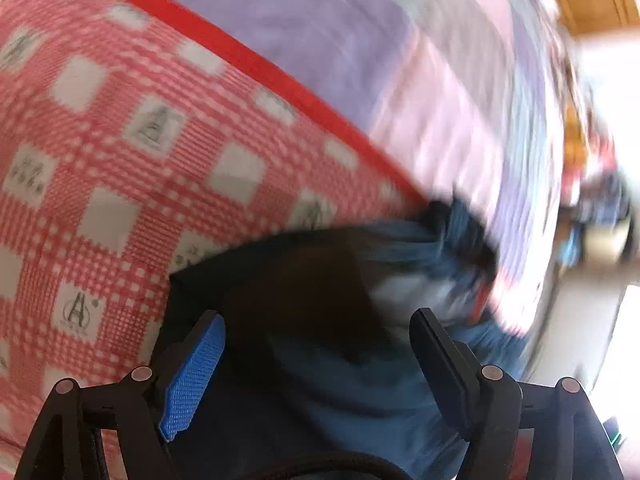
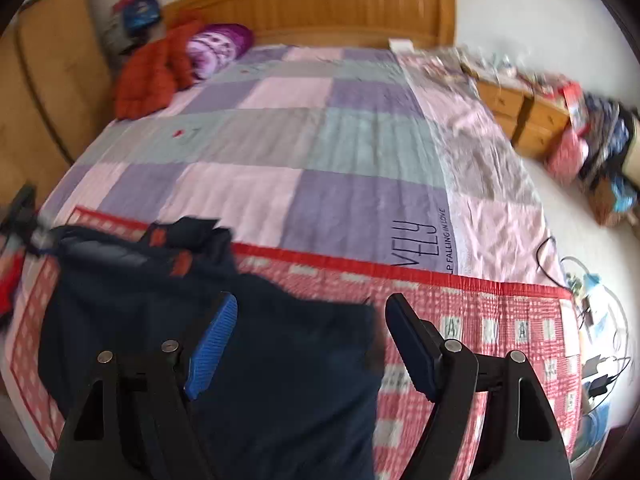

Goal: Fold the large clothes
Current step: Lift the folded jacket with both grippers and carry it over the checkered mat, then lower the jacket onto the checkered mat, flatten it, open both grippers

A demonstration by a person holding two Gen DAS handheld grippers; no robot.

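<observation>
A dark navy garment (image 2: 140, 300) with small red patches lies rumpled on a red-and-white checked cloth (image 2: 480, 320) at the near end of the bed. My right gripper (image 2: 312, 300) hovers open over the garment's right edge, and no fabric sits between its fingers. The left wrist view is blurred. There the navy garment (image 1: 340, 380) fills the space below my left gripper (image 1: 316, 316). That gripper is open, and its blue pad (image 1: 196, 376) is clear of the cloth. The checked cloth (image 1: 120, 140) lies to the left of it.
A pink, purple and grey bedspread (image 2: 280, 140) covers the bed up to a wooden headboard (image 2: 320, 4). An orange jacket (image 2: 152, 72) and a purple pillow (image 2: 218, 48) lie at the far left. Wooden drawers (image 2: 524, 116), clutter and cables (image 2: 592, 320) line the right side.
</observation>
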